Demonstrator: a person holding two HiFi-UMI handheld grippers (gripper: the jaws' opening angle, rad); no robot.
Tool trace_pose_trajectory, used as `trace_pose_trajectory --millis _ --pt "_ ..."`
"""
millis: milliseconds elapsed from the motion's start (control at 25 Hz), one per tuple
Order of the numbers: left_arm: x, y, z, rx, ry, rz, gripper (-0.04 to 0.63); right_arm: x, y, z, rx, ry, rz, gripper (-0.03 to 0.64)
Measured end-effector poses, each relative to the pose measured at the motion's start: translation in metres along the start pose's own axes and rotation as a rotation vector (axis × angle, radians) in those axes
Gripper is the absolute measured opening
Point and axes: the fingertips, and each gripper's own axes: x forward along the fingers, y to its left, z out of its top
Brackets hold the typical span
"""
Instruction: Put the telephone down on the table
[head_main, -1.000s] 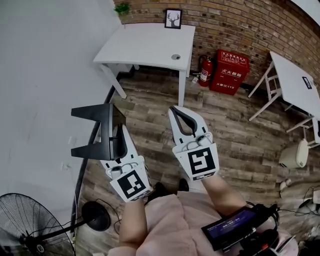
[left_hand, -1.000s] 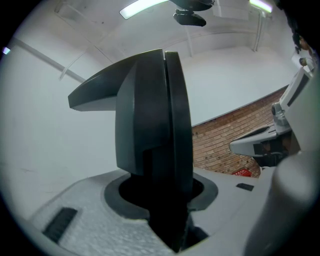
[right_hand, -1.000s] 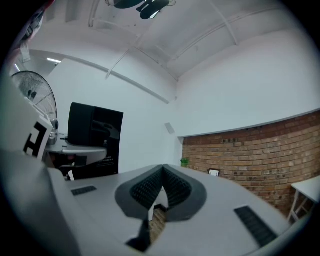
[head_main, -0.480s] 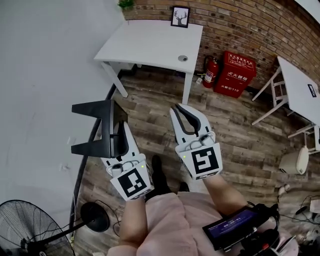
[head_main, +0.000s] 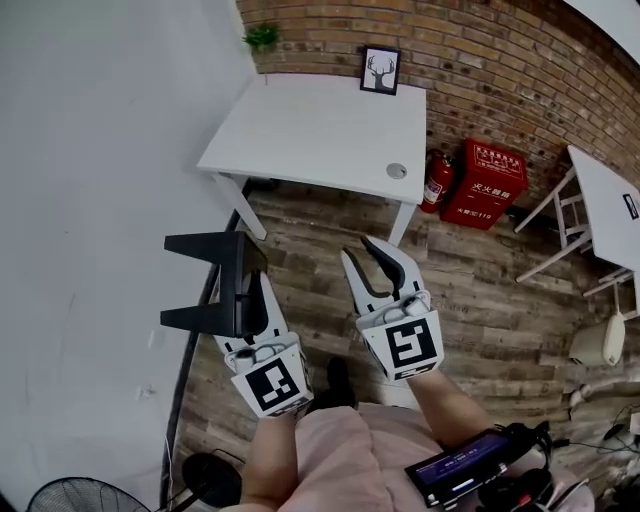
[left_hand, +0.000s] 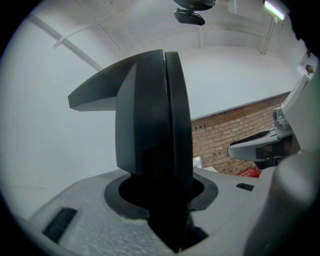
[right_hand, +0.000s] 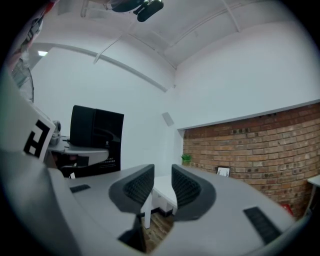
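Observation:
The telephone (head_main: 228, 285) is a black handset with two prongs pointing left; it fills the left gripper view (left_hand: 150, 130). My left gripper (head_main: 250, 290) is shut on its upright bar and holds it level above the wooden floor. My right gripper (head_main: 382, 265) is beside it on the right; its jaws have just been opening and stand a little apart (right_hand: 162, 187) with nothing between them. The white table (head_main: 310, 125) stands ahead against the brick wall, beyond both grippers. In the right gripper view the telephone (right_hand: 95, 142) shows at the left.
On the table's far edge stand a framed deer picture (head_main: 379, 70) and a small plant (head_main: 262, 36). A fire extinguisher (head_main: 436, 180) and a red box (head_main: 488, 185) stand right of the table. Another white table (head_main: 600, 190) is at the right, a fan (head_main: 85, 495) at bottom left.
Both grippers have moved forward toward the white table, which now looks nearer. The right gripper's jaws have parted slightly. The telephone stays in the left gripper.

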Motion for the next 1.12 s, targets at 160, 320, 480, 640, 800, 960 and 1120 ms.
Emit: trace_pose_trajectory --millis 160,320,480,640,800,960,1120 --pt "0.041 0.020 0.002 0.006 -0.018 -0.029 0.164 0.044 0.001 0.011 0.011 -0.027 -0.023 0.114" --pt "0.074 0.034 0.009 0.011 -0.042 -0.049 0.164 0.073 -0.004 0.019 0.011 -0.044 -0.049 0.112" --pt "0.094 0.039 0.006 0.004 -0.053 -0.066 0.164 0.090 -0.011 0.020 0.015 -0.057 -0.068 0.112" --pt "0.112 0.040 0.002 0.012 -0.056 -0.077 0.164 0.108 -0.015 0.015 0.021 -0.058 -0.070 0.112" --pt "0.131 0.039 -0.010 0.011 -0.035 -0.101 0.164 0.125 -0.019 0.006 0.029 -0.047 -0.063 0.112" --pt "0.163 0.031 -0.013 0.011 -0.031 -0.170 0.164 0.152 -0.029 0.001 0.035 -0.042 -0.029 0.115" --pt "0.199 0.020 -0.008 0.028 -0.033 -0.264 0.163 0.182 -0.039 -0.001 0.044 -0.036 0.061 0.138"
